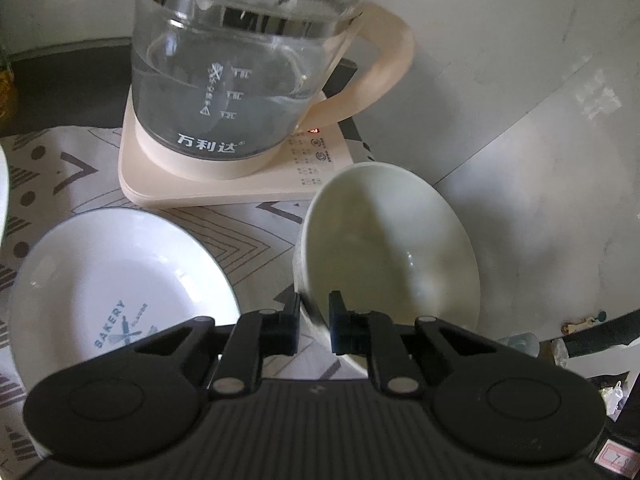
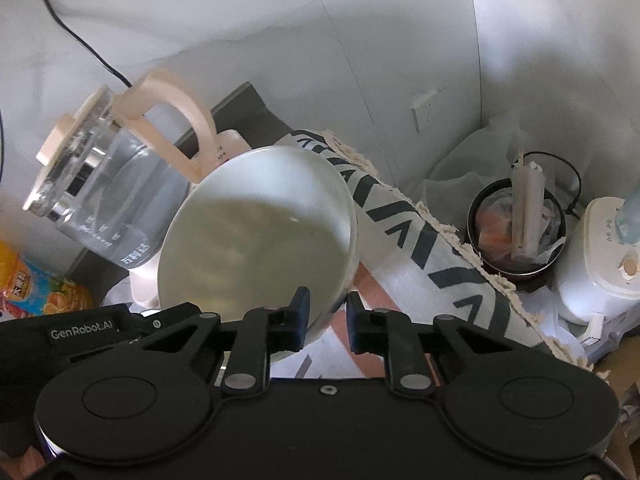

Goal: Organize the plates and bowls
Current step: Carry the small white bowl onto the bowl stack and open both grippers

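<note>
A plain white bowl (image 1: 396,256) is held tilted above the patterned tablecloth. My left gripper (image 1: 314,324) is shut on its near rim, one finger outside and one inside. The same bowl (image 2: 256,232) shows in the right wrist view, where my right gripper (image 2: 328,312) is shut on its rim at the lower right. A white plate marked "BAKERY" (image 1: 116,292) lies on the cloth to the left of the bowl. The edge of another white dish (image 1: 3,196) shows at the far left.
A glass kettle (image 1: 236,76) with a beige handle stands on its beige base (image 1: 224,184) just behind the bowl. The table's fringed right edge (image 2: 460,232) drops to a pot (image 2: 516,236) and a white appliance (image 2: 604,256) on the floor. A juice carton (image 2: 36,284) is at the left.
</note>
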The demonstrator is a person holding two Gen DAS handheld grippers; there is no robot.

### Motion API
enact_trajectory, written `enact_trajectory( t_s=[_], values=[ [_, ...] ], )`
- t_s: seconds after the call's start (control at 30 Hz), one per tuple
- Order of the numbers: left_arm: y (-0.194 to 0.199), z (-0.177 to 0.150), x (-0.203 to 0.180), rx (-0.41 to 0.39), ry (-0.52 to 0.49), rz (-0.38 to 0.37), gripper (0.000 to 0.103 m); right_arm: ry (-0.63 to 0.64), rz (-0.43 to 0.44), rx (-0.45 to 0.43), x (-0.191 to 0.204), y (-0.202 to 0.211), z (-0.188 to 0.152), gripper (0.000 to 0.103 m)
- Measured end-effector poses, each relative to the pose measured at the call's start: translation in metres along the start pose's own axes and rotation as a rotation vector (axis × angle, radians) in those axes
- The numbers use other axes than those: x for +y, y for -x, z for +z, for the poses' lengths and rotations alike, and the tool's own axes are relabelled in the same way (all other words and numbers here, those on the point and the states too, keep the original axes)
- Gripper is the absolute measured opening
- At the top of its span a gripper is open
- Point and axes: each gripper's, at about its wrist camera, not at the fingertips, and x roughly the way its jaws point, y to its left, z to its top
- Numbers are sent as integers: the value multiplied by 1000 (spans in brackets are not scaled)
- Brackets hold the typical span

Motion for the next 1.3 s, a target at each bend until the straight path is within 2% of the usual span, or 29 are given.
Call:
enact_trajectory(
  t_s=[0.5, 0.87, 1.3],
  values=[
    [74, -16, 10, -20, -68, -48, 12, 4, -3, -93, 30, 68, -33, 18],
    [123, -40, 27, -15, -137, -93, 12, -27, -24, -146, 50, 112, -75, 18],
    [158, -71, 59, 16, -188, -133, 12, -48, -55, -180, 74, 146, -132, 18]
  ],
)
